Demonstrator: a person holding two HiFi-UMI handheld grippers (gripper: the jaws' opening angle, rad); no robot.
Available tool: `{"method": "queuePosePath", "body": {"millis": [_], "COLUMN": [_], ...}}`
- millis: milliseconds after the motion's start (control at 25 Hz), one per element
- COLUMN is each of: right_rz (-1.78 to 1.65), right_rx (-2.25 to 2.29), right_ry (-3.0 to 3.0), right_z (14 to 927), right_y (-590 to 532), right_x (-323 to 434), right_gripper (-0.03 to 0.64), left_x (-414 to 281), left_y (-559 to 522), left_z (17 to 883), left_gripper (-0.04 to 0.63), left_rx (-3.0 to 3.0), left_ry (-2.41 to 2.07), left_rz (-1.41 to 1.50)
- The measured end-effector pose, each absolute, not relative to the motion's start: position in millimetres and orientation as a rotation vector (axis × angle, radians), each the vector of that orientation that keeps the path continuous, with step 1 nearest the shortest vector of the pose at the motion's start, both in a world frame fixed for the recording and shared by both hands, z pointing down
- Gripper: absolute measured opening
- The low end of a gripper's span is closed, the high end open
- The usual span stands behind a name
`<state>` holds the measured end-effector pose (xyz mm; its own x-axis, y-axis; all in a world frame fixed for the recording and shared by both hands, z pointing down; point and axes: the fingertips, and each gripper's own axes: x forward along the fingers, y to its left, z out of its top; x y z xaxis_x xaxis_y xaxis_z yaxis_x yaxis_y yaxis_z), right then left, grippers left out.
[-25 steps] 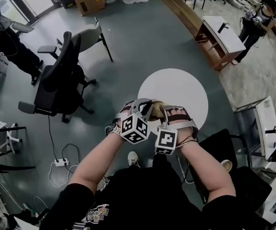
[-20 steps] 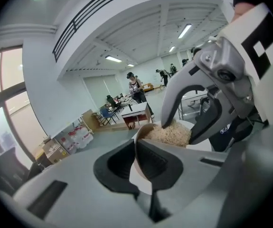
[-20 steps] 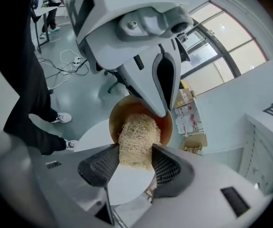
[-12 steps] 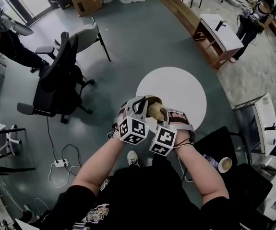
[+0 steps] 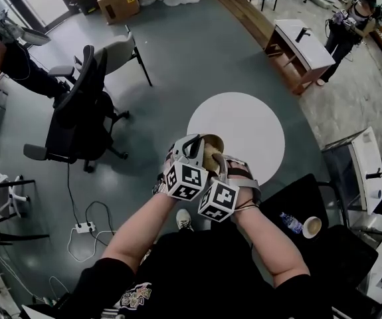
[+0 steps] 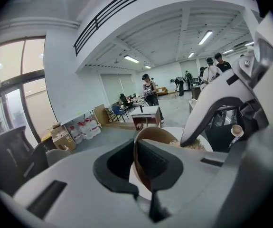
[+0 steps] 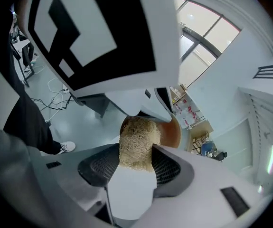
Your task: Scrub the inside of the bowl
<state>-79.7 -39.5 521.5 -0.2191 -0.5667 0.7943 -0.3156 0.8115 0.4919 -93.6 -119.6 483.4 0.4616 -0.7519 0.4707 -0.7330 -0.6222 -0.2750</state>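
Left gripper (image 6: 143,164) was pinched on the brown bowl's (image 6: 156,134) rim. Right gripper (image 7: 136,167) was clamped on the fibre scrubber (image 7: 135,141), with the bowl's cavity directly ahead and touching.

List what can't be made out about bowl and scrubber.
- Left gripper view: left tool, clamped on the brown round bowl, hides its base.
- Right gripper view: tan fibrous scrubber in the right tool covers the contact spot; the left tool's cube hides the upper rim.
- Head view: bowl too small, both tools cover it.

Round white table (image 5: 260,121) on the grey floor (image 5: 197,52); black office chair (image 5: 78,121) and power strip (image 5: 84,226) nearby
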Motion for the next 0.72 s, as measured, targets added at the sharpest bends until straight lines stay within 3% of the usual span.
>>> {"method": "queuePosePath", "body": {"millis": [720], "right_rz": [-0.411], "right_rx": [0.663], "right_ry": [-1.698], "right_z": [513.9], "right_y": [-56.4], "right_x": [-52.2], "right_gripper": [0.223], "left_x": [-81.5], "left_y": [-101.8], "left_z": [485.5], "left_gripper": [0.021], "left_rx": [-2.733], "left_ry": [1.182], "left_rz": [-0.898]}}
